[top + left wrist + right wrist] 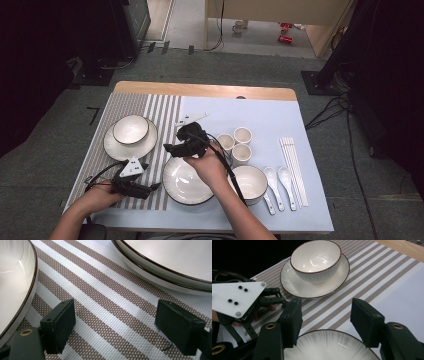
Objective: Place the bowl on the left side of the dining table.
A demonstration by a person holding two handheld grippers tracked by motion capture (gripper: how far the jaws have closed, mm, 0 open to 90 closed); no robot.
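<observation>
Two grippers are at work over the table. The right gripper point(172, 149) hangs above the far left edge of the near plate point(187, 184). Its jaws stand apart with nothing between them. In the right gripper view the plate's rim sits just below the two black jaws, and they do not touch it.

The left gripper point(156, 187) is low at the near left, over the striped mat point(165, 112). Its jaws are wide apart too and hold nothing. In the left gripper view only the brown and white stripes lie between them. It points toward the near plate, which is just beside it.

Each plate is white with a thin dark rim. A second plate point(112, 146) lies far left on the mat, with a bowl point(130, 129) sitting in it. The right gripper view shows that bowl upright in the middle of its plate.

To the right of the near plate, on the pale blue cloth point(265, 117), is another bowl point(250, 182). Three small cups point(236, 144) stand close together behind it. Two white spoons point(279, 184) lie right of that bowl. White chopsticks point(294, 167) lie farthest right.

There is no writing to read on any of the dishes.
</observation>
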